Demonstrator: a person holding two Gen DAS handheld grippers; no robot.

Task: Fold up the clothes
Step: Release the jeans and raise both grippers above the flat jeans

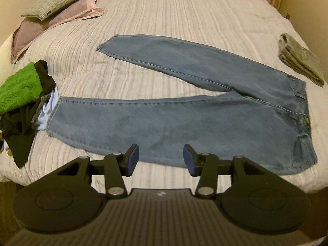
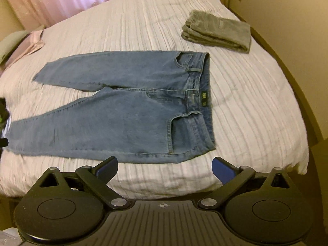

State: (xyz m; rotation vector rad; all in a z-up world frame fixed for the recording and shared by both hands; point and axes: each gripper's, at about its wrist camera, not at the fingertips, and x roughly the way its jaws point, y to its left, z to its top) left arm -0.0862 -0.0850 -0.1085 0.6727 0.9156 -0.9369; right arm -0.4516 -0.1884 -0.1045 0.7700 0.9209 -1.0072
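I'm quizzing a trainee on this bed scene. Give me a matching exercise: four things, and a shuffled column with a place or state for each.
1 jeans
2 grey towel
3 clothes pile
4 pillows

A unfolded heap at the leg hems
B spread flat, legs apart
C far left corner of the bed
D folded, beyond the waistband

Pairs: 1-B, 2-D, 3-A, 4-C

Soft, dim daylight seeps through the pink curtains (image 2: 61, 2) at the bed's (image 1: 184, 20) far side — faint shadows, no glare. Both views bow at the edges, corners dark — slight blur throughout.
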